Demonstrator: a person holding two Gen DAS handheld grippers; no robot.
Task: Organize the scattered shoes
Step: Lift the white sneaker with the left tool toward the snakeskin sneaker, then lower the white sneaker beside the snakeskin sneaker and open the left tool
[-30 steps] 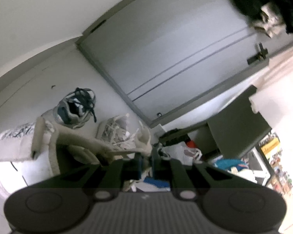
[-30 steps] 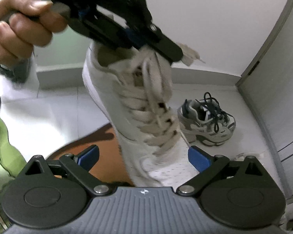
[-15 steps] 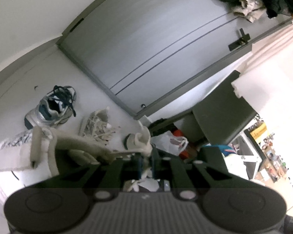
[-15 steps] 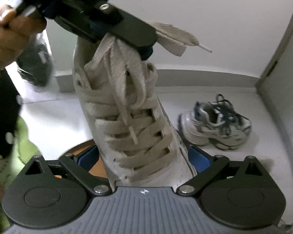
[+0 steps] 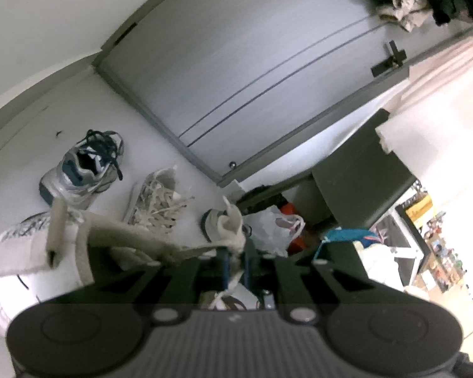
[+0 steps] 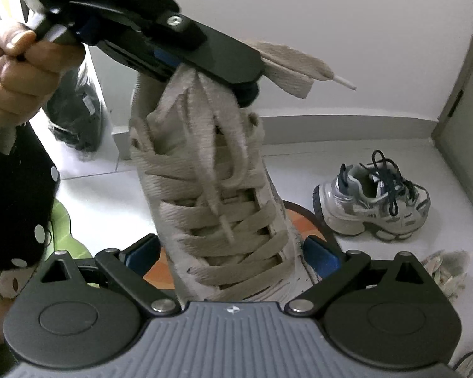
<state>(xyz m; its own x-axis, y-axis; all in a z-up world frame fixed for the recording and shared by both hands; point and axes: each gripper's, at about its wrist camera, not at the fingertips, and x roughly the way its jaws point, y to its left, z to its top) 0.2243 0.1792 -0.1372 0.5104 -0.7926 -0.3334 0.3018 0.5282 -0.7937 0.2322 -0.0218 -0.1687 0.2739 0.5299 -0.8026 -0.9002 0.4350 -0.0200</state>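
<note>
White sneaker (image 6: pixel 224 220) now nearer right gripper (image 6: pixel 233 252) (wide); left gripper (image 5: pixel 235 264) pinches laces (image 6: pixel 205 100).

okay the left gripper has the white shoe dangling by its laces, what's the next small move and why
Probably close the right gripper on the white sneaker. The left gripper pinches only the laces, so the shoe hangs loosely, and the right fingers already flank its sides without touching.

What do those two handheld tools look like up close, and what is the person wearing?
Each tool is black plastic: a ribbed grey body with two round discs, silver screws and angled link arms. The right tool ends in blue pads; the left tool shows blue inside its flat black fingers. The person wears a black sleeve with white dots and something light green.
</note>
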